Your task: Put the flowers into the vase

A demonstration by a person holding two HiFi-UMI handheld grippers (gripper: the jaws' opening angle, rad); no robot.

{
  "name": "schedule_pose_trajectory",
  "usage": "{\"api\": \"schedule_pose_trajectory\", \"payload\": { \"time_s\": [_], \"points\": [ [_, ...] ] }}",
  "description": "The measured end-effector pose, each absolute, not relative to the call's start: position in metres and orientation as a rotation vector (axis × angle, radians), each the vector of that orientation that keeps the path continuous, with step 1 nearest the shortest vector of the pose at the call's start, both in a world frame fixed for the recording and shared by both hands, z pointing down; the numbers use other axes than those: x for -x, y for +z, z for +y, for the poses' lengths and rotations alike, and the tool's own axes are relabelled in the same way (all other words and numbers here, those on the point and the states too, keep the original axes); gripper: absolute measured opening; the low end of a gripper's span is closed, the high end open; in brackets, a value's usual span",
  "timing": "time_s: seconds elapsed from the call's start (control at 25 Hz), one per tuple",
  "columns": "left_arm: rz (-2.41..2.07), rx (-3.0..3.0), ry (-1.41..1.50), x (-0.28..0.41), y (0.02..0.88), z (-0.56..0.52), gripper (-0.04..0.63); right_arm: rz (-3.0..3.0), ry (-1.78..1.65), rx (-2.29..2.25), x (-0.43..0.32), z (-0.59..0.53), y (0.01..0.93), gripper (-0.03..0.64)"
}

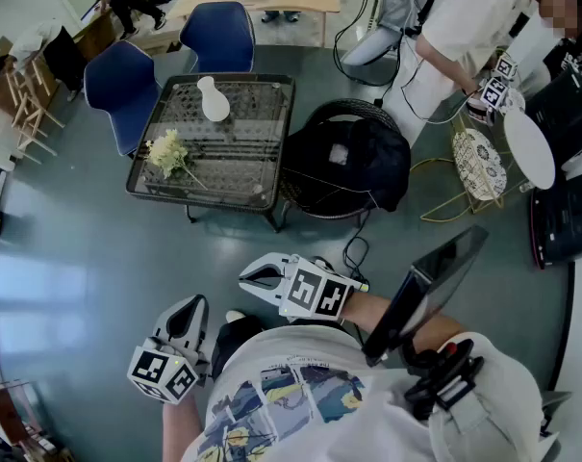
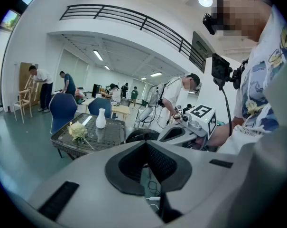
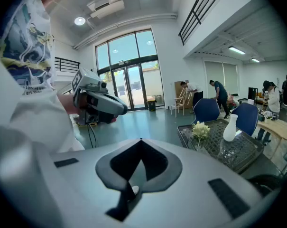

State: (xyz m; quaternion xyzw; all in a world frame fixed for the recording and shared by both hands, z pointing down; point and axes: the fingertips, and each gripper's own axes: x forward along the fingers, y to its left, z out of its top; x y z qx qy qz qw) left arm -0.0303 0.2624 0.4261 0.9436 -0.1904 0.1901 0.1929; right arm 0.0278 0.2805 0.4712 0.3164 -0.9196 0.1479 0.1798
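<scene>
A white vase (image 1: 214,99) stands upright at the far side of a glass-topped wicker table (image 1: 209,195). A bunch of pale yellow flowers (image 1: 168,152) lies on the table's near left part. Both grippers hang close to my body, well short of the table. My left gripper (image 1: 191,306) is shut and empty, its jaws meeting at the tip (image 2: 145,142). My right gripper (image 1: 248,277) is also shut with nothing in it (image 3: 141,139). The left gripper view has the flowers (image 2: 78,130) and vase (image 2: 101,118) at left. The right gripper view has the flowers (image 3: 199,129) and vase (image 3: 230,127) at right.
Two blue chairs (image 1: 124,80) (image 1: 220,35) stand behind the table. A round black wicker chair with a black bag (image 1: 346,162) sits right of it. A person in white (image 1: 444,37) bends near a gold wire stool (image 1: 478,166). A cable (image 1: 353,253) lies on the floor.
</scene>
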Motion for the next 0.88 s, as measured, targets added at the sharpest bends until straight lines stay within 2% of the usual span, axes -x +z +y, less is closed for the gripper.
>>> {"api": "schedule_pose_trajectory", "payload": {
  "time_s": [0.52, 0.88],
  "points": [
    [-0.412, -2.653, 0.49, 0.055, 0.433, 0.161, 0.006, -2.498, 0.457, -0.939, -0.003, 0.184, 0.485, 0.009],
    [-0.337, -2.687, 0.479, 0.118, 0.42, 0.054, 0.006, -2.413, 0.497, -0.975, 0.058, 0.064, 0.497, 0.011]
  ]
}}
